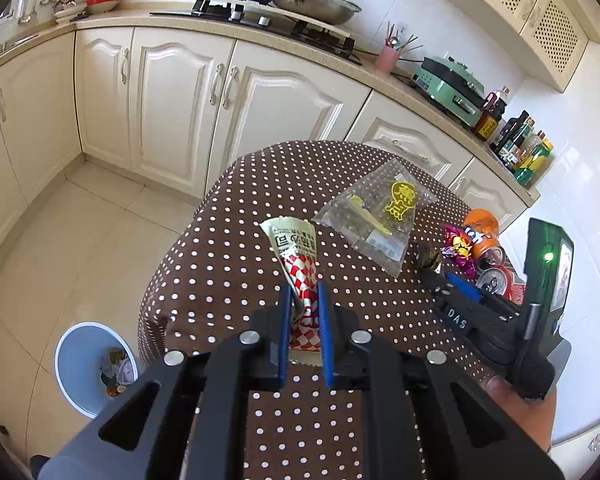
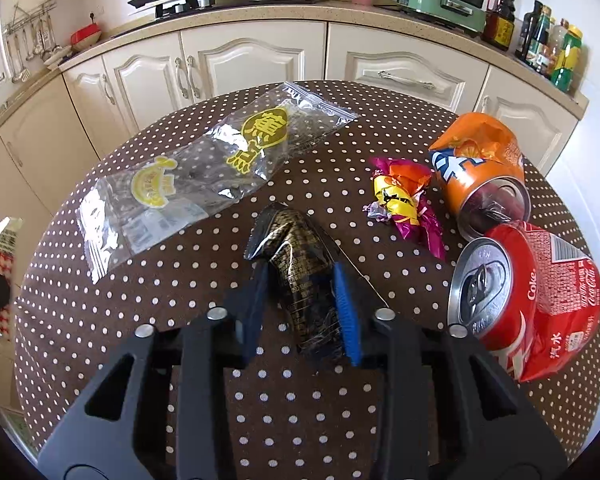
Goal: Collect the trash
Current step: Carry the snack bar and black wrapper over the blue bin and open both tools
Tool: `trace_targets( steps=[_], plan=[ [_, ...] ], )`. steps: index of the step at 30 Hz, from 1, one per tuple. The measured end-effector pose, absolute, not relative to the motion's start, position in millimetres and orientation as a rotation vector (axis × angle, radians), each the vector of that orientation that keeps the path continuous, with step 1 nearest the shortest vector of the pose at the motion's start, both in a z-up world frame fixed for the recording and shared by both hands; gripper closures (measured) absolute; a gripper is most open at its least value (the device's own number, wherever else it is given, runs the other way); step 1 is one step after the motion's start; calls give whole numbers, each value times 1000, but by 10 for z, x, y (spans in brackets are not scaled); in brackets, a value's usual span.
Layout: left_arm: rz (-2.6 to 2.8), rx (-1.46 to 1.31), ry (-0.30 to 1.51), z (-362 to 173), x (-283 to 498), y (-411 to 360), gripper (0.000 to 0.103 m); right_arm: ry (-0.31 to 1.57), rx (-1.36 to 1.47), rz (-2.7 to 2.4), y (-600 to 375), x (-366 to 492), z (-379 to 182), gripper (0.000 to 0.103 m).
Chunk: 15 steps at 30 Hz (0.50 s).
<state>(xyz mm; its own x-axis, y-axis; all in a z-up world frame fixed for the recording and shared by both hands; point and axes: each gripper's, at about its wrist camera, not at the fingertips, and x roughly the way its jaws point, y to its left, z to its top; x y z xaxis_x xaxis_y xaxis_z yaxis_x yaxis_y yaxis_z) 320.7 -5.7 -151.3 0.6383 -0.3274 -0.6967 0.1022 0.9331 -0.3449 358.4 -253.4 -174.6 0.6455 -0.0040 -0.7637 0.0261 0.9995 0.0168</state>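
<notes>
Two crushed cans [image 2: 500, 208], four wrappers — your left gripper [image 1: 305, 292] clamps the checked wrapper [image 1: 300, 276]; your right gripper [image 2: 300, 276], barely parted, straddles the black wrapper [image 2: 296, 256].

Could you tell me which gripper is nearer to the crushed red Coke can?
Right. The right gripper, around a black wrapper, sits just beside the Coke can; the left gripper, holding a red-checked wrapper, is farther across the table.
</notes>
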Motion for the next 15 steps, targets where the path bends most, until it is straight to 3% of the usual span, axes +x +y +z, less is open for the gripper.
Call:
trace_targets(
  steps=[3, 8, 15],
  plan=[
    [-253, -282, 845, -1529, 3192, -60, 91, 826, 53, -26, -2572, 3492, -1678, 89],
    [-247, -295, 823, -1499, 3098, 78, 91, 710, 94, 1, -2466, 3164, -1353, 89],
    [-132, -320, 798, -1501, 2890, 604, 91, 649, 79, 256, -1590, 2911, -1031, 89]
  ],
)
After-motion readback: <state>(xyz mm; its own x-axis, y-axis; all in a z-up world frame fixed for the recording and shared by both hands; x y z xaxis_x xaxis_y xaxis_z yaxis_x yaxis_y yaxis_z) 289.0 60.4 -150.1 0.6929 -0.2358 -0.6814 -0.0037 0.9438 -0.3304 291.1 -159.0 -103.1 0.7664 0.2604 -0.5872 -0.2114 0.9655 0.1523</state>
